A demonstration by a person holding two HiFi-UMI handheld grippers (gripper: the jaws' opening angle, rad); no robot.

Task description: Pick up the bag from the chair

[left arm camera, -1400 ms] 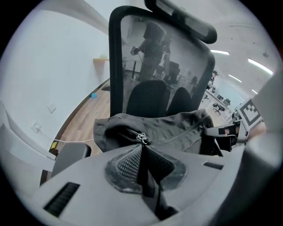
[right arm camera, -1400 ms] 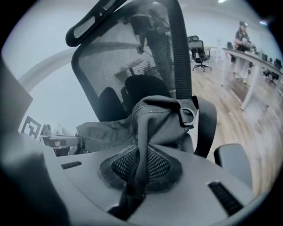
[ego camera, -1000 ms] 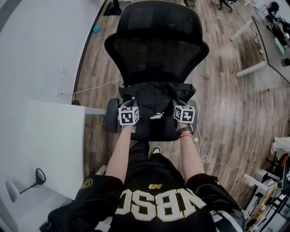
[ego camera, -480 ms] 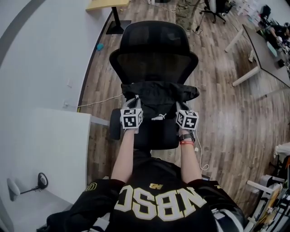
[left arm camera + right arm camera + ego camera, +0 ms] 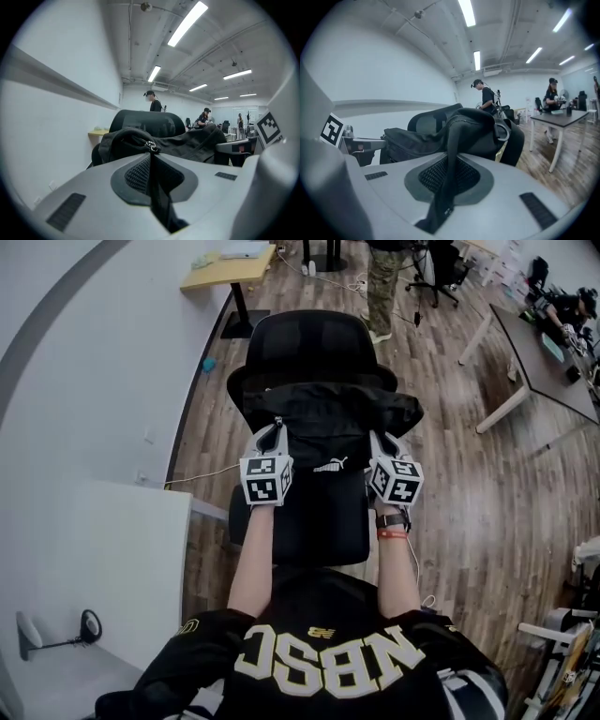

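Observation:
The black bag (image 5: 328, 416) hangs in the air in front of the black office chair's backrest (image 5: 314, 343), above the seat (image 5: 319, 521). My left gripper (image 5: 275, 433) is shut on a black strap (image 5: 154, 187) at the bag's left end, near a zip pull (image 5: 150, 145). At the right end my right gripper (image 5: 379, 442) is shut on another black strap (image 5: 449, 154). In the left gripper view the bag (image 5: 187, 143) stretches across to the right gripper (image 5: 236, 149). The right gripper view shows the bag (image 5: 417, 138) with the left gripper (image 5: 358, 143) beyond it.
A white table (image 5: 94, 559) stands close at my left with a small stand (image 5: 56, 629) on it. A wooden desk (image 5: 225, 268) is at the back left and a grey table (image 5: 539, 352) at the right. A person (image 5: 384, 277) stands behind the chair. A white cable (image 5: 202, 474) lies on the wood floor.
Both grippers have risen together, and the bag has come up off the chair seat to the height of the backrest. The jaws have stayed shut on the straps.

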